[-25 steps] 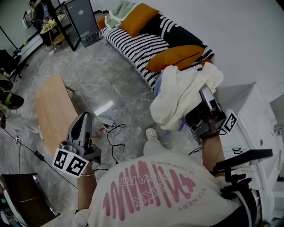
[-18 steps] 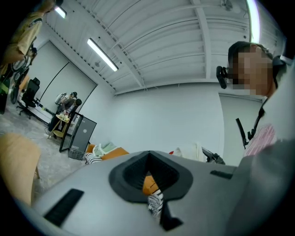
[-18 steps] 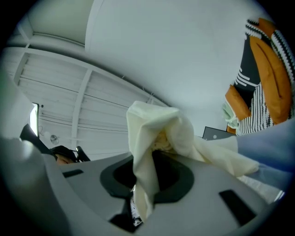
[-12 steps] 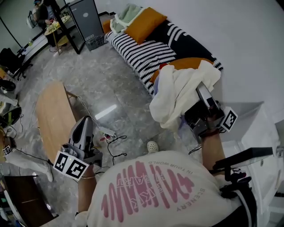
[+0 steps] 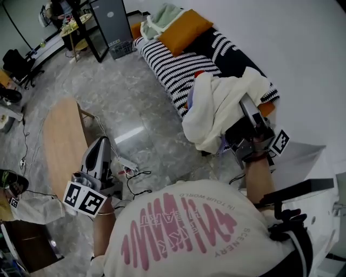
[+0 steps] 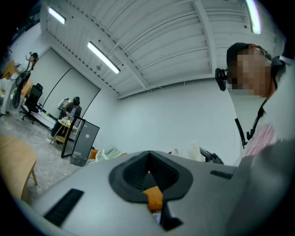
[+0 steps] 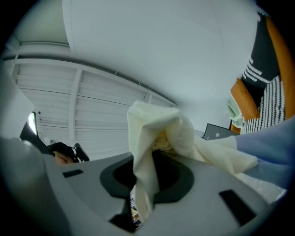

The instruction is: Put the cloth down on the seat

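Note:
A bulky cream cloth with a pale blue layer hangs from my right gripper, which is shut on it and held up over the near end of the black-and-white striped sofa seat. In the right gripper view the cloth bunches between the jaws of the right gripper and drapes to the right. My left gripper is low at the left and points upward, away from the cloth. In its own view the left gripper is shut with nothing held.
Orange cushions and a pale green cloth lie on the sofa. A wooden board stands at left, with a power strip and cables on the marble floor. A white unit is at right. A black cabinet stands far back.
The person has stepped toward the sofa, and the right gripper with the cloth now hangs over the sofa's near end. The left gripper keeps its pose.

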{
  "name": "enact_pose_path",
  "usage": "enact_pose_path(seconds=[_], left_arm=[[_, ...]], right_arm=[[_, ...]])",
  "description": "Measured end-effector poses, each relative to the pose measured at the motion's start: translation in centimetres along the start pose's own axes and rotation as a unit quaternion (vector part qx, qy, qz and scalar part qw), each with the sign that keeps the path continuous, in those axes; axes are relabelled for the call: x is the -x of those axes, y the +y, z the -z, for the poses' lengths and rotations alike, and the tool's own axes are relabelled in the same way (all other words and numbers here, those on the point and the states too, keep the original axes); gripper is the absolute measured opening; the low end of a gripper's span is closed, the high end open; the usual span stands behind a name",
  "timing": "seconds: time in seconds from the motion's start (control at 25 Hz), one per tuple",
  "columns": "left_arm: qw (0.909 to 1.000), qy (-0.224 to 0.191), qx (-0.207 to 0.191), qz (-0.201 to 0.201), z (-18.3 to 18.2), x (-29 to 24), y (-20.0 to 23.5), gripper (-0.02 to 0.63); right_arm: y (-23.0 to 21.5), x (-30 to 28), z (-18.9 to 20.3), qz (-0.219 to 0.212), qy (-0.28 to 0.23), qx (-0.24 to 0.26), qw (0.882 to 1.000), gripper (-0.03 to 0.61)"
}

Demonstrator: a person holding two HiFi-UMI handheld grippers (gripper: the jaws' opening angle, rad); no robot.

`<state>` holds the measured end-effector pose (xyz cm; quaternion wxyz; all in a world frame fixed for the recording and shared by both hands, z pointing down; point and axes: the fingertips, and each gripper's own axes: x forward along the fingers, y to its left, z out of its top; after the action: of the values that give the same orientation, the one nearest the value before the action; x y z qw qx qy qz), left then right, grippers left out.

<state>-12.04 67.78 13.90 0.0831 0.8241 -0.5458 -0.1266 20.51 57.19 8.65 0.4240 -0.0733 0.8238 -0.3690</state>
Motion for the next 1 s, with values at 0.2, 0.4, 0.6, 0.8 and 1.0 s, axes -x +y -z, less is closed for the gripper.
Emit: enact_pose_path(seconds=[0.2, 0.4, 0.6, 0.8, 1.0], left_arm=[[0.9997, -0.015, -0.001, -0.017, 0.0, 0.7, 0.3, 0.008], [0.9995, -0.02, 0.004, -0.026, -0.2, 1.2, 0.9, 0.009], [0.9984, -0.023, 0.004, -0.052, -0.4, -0.3, 2.0, 0.008], [0.9968, -0.048, 0.019, -0.06, -1.5, -3.2, 3.8, 0.008], [0.9954, -0.076, 0.0, -0.058, -2.7, -6.1, 5.3, 0.008]], right_arm=[[-0.1, 0.2, 0.1, -0.003, 0.004, -0.002, 1.0, 0.069], [-0.5, 0.1, 0.3, -0.002, 0.001, -0.004, 1.0, 0.069], [-2.7, -1.1, -1.1, 0.001, -0.002, -0.012, 1.0, 0.069], [-5.2, -2.1, -2.4, 0.004, -0.005, -0.015, 1.0, 0.069], [-6.8, -3.7, -2.6, 0.002, -0.007, -0.009, 1.0, 0.069]])
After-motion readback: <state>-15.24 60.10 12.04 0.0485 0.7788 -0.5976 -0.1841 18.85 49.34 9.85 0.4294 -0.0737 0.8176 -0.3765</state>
